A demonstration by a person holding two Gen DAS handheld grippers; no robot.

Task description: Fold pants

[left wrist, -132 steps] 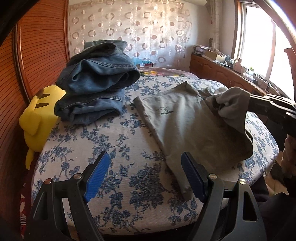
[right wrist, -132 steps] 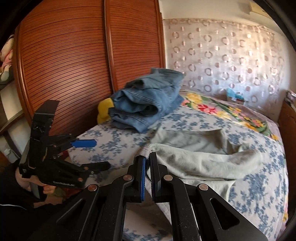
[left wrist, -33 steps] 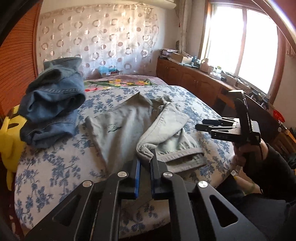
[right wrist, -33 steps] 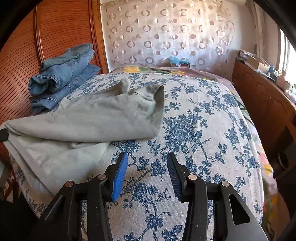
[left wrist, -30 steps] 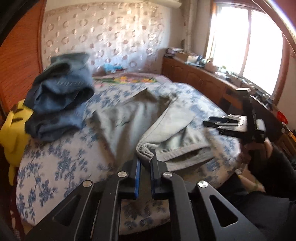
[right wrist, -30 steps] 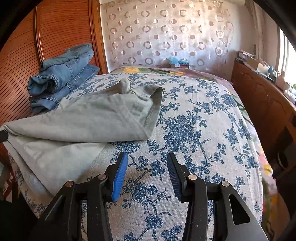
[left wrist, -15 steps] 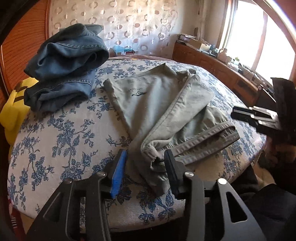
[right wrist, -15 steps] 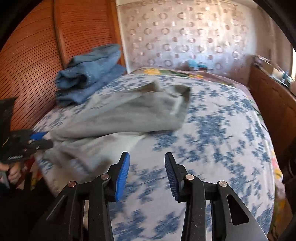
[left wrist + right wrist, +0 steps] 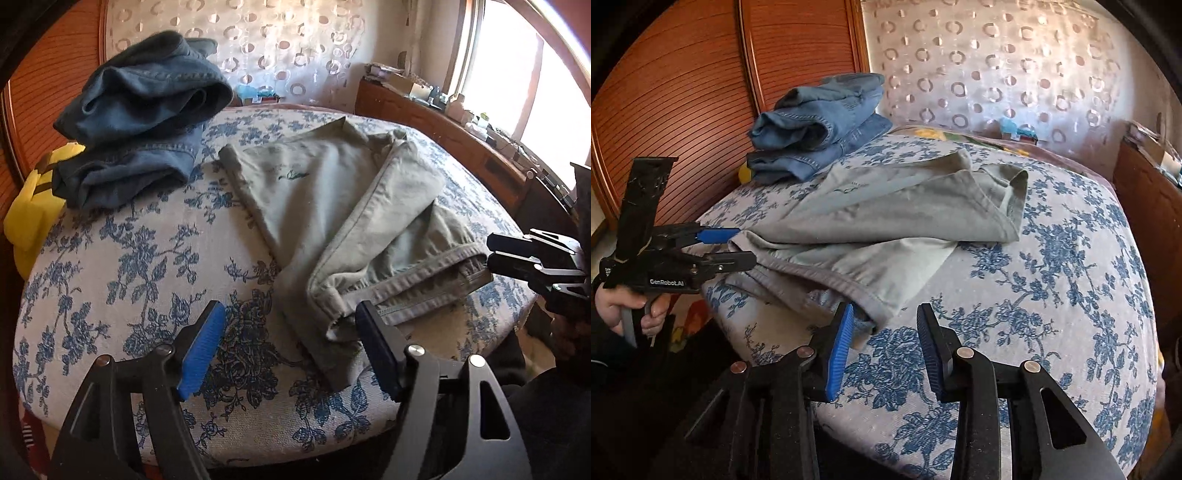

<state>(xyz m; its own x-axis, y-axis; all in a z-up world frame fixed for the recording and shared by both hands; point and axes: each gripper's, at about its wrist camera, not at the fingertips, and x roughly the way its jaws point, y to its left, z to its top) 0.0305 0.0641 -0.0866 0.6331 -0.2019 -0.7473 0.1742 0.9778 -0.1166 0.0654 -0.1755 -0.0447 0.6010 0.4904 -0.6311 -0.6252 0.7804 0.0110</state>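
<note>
The pants lie folded on the bed. The left claw is opening, released; the right claw is closing, empty.

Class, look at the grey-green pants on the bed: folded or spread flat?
Folded: the pants are doubled over, one layer lying on another, hems stacked at the bed's near edge.

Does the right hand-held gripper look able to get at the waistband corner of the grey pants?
Probably yes: the right hand-held gripper, jaws closing on nothing, sits beside the grey pants corner with only bare bedspread between.

Grey-green pants on blue-flowered white bedspread; blue jeans.
</note>
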